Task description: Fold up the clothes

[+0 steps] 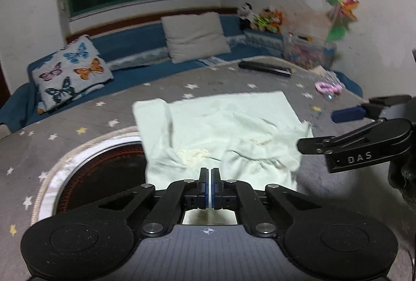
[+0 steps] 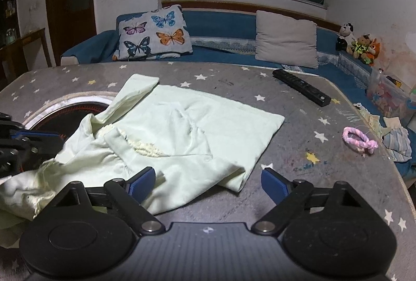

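Observation:
A pale green garment (image 1: 215, 125) lies partly folded on the grey star-patterned table (image 1: 104, 109). My left gripper (image 1: 210, 174) is shut on the garment's near edge, the cloth pinched between its blue pads. In the right wrist view the same garment (image 2: 182, 130) is spread in front, its crumpled near part at the left. My right gripper (image 2: 208, 182) is open and empty, just above the garment's near right corner. It also shows in the left wrist view (image 1: 319, 130) at the right edge. The left gripper shows at the left of the right wrist view (image 2: 23, 143).
A black remote (image 2: 301, 91) lies at the table's far right. A pink braided loop (image 2: 360, 142) lies near the right edge. A round dark inset (image 1: 101, 171) sits in the table at the left. A blue sofa (image 2: 221, 28) with pillows stands behind.

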